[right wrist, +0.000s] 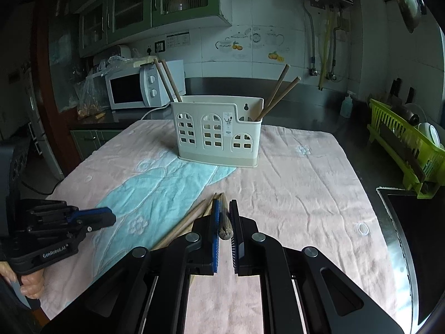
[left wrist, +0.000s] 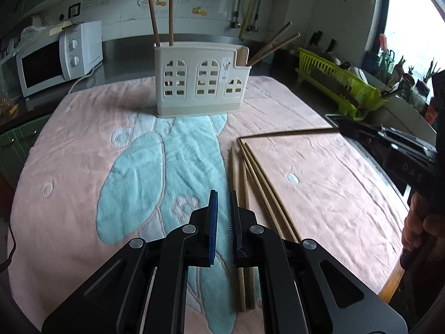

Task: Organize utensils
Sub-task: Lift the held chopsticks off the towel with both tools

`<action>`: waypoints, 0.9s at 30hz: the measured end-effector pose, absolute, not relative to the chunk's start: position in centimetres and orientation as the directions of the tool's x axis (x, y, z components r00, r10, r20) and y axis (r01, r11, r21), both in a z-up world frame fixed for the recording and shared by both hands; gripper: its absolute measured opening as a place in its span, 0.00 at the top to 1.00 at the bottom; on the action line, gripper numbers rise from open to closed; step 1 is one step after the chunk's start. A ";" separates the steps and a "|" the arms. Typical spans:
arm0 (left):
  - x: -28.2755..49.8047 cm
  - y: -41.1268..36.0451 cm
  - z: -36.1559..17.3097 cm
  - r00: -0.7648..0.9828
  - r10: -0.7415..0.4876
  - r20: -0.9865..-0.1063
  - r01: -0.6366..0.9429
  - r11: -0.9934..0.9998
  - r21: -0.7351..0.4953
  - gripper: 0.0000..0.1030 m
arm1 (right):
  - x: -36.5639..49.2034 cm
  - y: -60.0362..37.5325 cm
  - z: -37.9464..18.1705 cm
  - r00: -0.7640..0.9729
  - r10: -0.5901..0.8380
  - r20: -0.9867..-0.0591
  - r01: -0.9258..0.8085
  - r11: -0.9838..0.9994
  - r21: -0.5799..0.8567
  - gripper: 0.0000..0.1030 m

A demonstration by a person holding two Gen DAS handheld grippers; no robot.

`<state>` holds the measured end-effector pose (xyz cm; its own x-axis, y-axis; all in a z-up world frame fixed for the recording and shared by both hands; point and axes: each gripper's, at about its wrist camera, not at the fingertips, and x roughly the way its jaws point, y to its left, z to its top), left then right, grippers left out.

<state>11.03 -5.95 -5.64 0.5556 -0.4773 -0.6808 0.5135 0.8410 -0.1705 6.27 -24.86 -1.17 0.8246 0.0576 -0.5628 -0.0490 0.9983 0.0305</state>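
A cream utensil holder [left wrist: 200, 79] with arched cut-outs stands at the far middle of the pink towel; it also shows in the right wrist view [right wrist: 218, 130]. Two chopsticks lean in its left end [left wrist: 154, 19] and two in its right compartment [left wrist: 274, 43]. Several loose chopsticks [left wrist: 258, 186] lie on the towel. My left gripper [left wrist: 222, 197] hovers just left of them, jaws slightly apart and empty. My right gripper [right wrist: 224, 206] is closed on one chopstick [right wrist: 224, 222], whose butt end points at the camera. More chopsticks [right wrist: 186, 222] lie to its left.
A white microwave [left wrist: 55, 58] sits at the back left. A green dish rack [left wrist: 342, 83] stands at the right on the steel counter. The towel's right edge [left wrist: 370, 167] runs along a dark cooktop [right wrist: 417, 236]. The other gripper shows at each view's side.
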 end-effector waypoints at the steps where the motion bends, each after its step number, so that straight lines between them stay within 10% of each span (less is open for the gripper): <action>1: 10.9 -6.0 -6.2 0.534 -0.480 -0.696 0.518 0.836 -0.179 0.94 | 6.3 -24.9 -1.2 0.824 0.060 -0.563 -0.050 0.998 0.032 0.93; 27: 9.3 -7.2 -11.5 0.424 -0.421 -0.802 0.539 0.829 -0.150 0.88 | 6.1 -24.5 -1.6 0.824 0.064 -0.563 -0.053 0.998 0.035 0.93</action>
